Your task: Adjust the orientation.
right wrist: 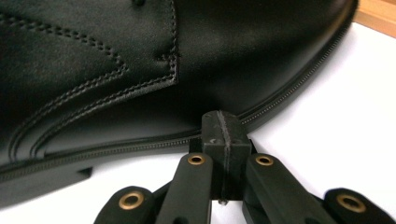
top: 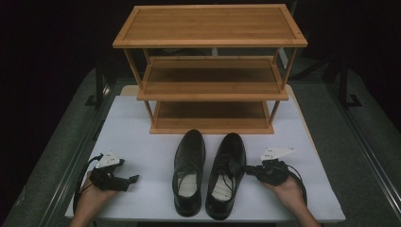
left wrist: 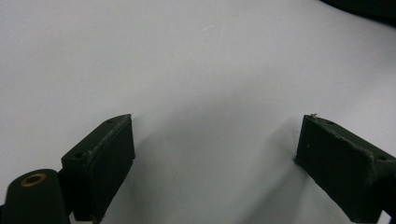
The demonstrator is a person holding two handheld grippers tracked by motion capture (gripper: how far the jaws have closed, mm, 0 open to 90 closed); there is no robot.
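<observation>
Right gripper (right wrist: 222, 140), jaws pressed together, noses against the right shoe (top: 227, 174); the pair sits near the shelf (top: 211, 71). Left gripper (left wrist: 215, 158) is spread over bare table (left wrist: 187, 60). Leather looks stiff but slick and weighty, so I'd pinch the collar rim.

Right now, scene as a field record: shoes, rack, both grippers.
surface: white table top
rack: three-tier wooden rack at the far side, shelves bare
shoes: left black shoe and right black shoe, side by side, toes toward the rack
left gripper: jaws wide apart over bare table, left of the shoes
right gripper: jaws closed together, tips at the right black shoe's outer sole edge
</observation>
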